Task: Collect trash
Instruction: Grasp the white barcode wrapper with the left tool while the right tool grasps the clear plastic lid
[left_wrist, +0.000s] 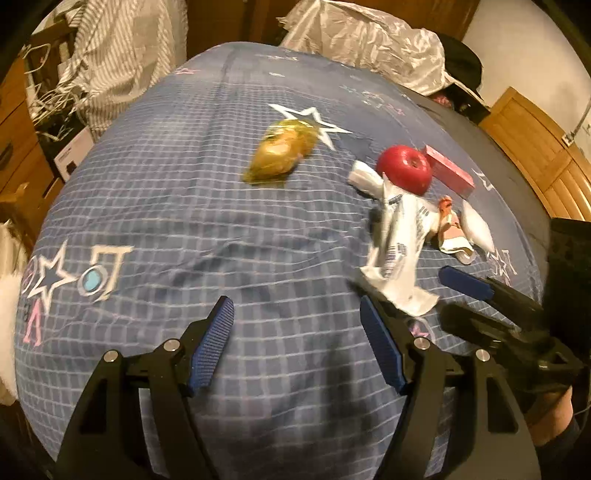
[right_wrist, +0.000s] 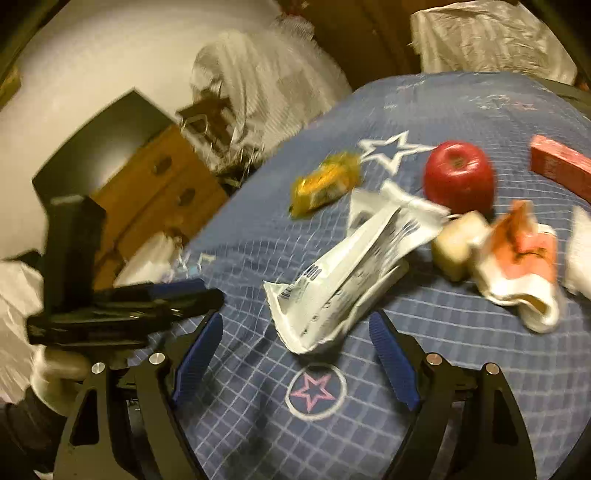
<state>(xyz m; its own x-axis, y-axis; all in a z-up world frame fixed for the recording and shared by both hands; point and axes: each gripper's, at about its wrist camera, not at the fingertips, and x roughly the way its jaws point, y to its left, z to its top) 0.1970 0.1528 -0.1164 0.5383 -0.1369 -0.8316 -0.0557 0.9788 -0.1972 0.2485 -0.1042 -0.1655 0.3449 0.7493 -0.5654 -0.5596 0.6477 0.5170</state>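
Observation:
A crumpled white wrapper (left_wrist: 397, 251) (right_wrist: 351, 266) lies on the blue checked bedspread (left_wrist: 184, 221). A yellow-green wrapper (left_wrist: 282, 149) (right_wrist: 325, 182) lies farther back. An orange-and-white wrapper (left_wrist: 452, 230) (right_wrist: 517, 273) lies to the right, next to a pale chunk (right_wrist: 458, 243). A red apple (left_wrist: 404, 168) (right_wrist: 458, 177) and a pink box (left_wrist: 448, 168) (right_wrist: 561, 166) sit behind. My left gripper (left_wrist: 297, 343) is open and empty above the spread. My right gripper (right_wrist: 295, 362) (left_wrist: 461, 291) is open, just short of the white wrapper's near end.
A white plastic bag (left_wrist: 369, 40) (right_wrist: 491, 37) lies at the bed's far end. A wooden dresser (right_wrist: 162, 192) and striped cloth (left_wrist: 122, 48) stand left of the bed. Wooden furniture (left_wrist: 535, 147) stands at the right.

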